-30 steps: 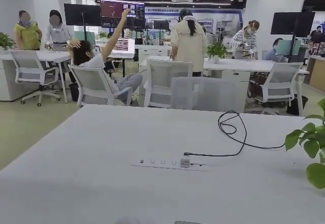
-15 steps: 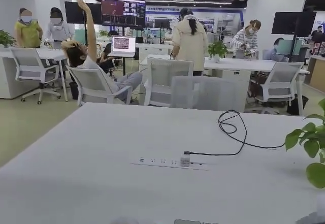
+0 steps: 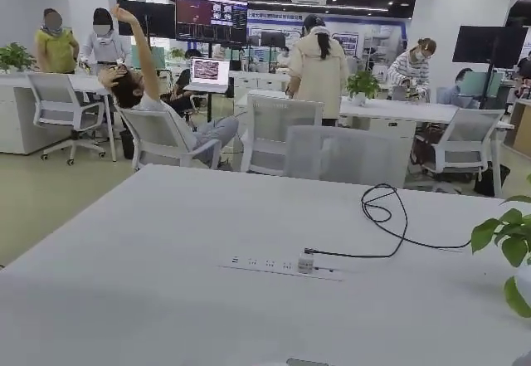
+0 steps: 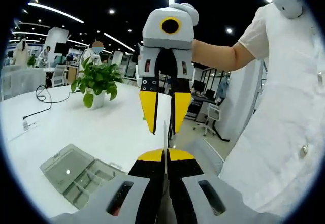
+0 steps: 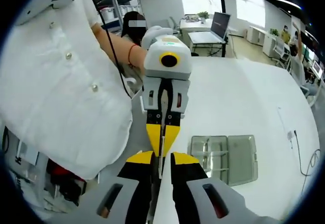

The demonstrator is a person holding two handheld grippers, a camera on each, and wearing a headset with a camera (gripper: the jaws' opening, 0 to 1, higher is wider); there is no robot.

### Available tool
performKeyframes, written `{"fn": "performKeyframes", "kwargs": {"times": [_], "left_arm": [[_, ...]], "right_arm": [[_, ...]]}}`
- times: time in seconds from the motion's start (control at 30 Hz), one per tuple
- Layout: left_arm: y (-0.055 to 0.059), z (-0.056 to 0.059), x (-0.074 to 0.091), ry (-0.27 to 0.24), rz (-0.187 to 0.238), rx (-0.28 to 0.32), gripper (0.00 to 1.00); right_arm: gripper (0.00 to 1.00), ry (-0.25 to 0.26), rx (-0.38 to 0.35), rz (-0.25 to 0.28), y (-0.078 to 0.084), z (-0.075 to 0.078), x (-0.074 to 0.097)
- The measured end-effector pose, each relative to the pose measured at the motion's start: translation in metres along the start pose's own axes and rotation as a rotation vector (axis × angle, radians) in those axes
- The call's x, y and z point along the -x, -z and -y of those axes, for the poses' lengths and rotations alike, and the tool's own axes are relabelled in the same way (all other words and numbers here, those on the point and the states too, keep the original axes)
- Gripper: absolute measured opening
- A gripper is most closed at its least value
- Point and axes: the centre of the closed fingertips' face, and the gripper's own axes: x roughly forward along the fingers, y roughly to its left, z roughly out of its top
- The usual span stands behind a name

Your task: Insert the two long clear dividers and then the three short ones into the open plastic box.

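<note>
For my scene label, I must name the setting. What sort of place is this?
Most likely an open-plan office or lab: long white desks, swivel chairs and large screens at the back, with people working around them.

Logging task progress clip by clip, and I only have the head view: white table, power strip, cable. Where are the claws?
Observer: The left claw and right claw are held up facing each other, tip to tip.
Operator: Is either holding anything?
Observer: The left claw looks shut on a thin clear sheet seen edge-on, probably a divider. The right claw's jaws stand apart on either side of it.
Operator: And the box?
Observer: The box lies open on the table, its lid flat beside the tray.
</note>
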Motion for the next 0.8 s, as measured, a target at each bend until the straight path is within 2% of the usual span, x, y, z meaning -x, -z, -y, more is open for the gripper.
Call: {"fn": "performKeyframes", "kwargs": {"times": [0.3, 0.73, 0.8], "left_arm": [[0.0, 0.0025, 0.0022, 0.001, 0.017, -0.005, 0.0], [0.0048, 0.0025, 0.0021, -0.012, 0.016, -0.024, 0.0], [0.0052, 0.0021, 0.0024, -0.015, 0.019, -0.01, 0.0]], "right_arm": [[0.04, -0.038, 0.006, 0.003, 0.0012, -0.0058, -0.0073], [0.03, -0.041, -0.005, 0.018, 0.0043, -0.0066, -0.0099], [0.03, -0.041, -0.009, 0.022, 0.0046, -0.0061, -0.0099]]}}
